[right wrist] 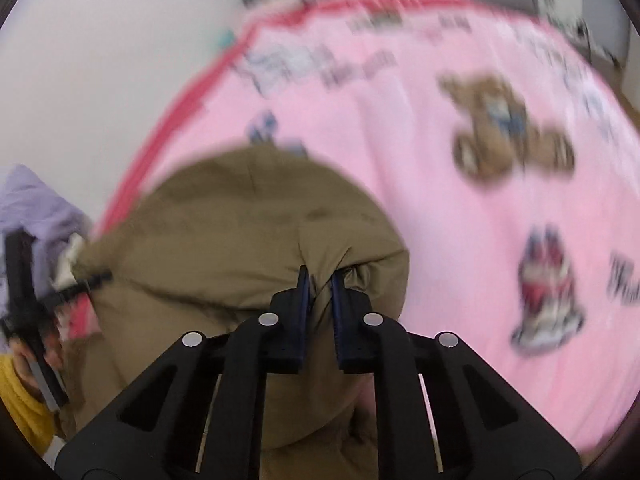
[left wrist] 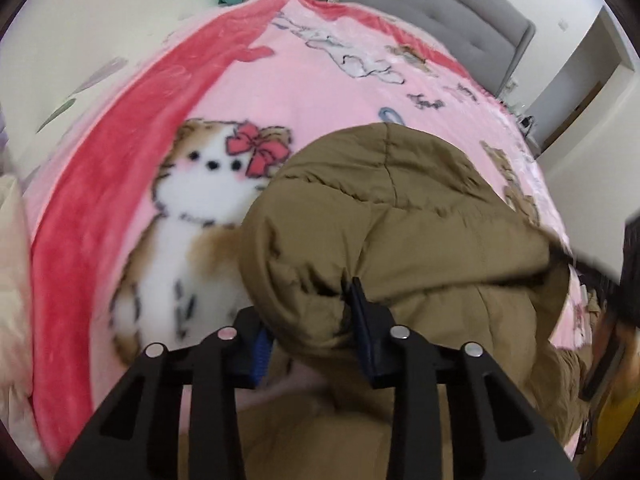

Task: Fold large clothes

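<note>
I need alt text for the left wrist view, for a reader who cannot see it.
The left gripper is shut on a thick fold of a padded khaki jacket, which lies on a bed with a pink blanket printed with a white cat. A grey headboard stands behind.

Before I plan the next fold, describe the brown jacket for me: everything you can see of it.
The brown jacket is a puffy, quilted olive-tan coat with stitched seams, seemingly padded fabric. It lies bunched on the pink blanket covering the bed, partly over a printed cat. The left hand-held gripper clamps a thick fold of its near edge; the right hand-held gripper pinches a thinner fold.
</note>
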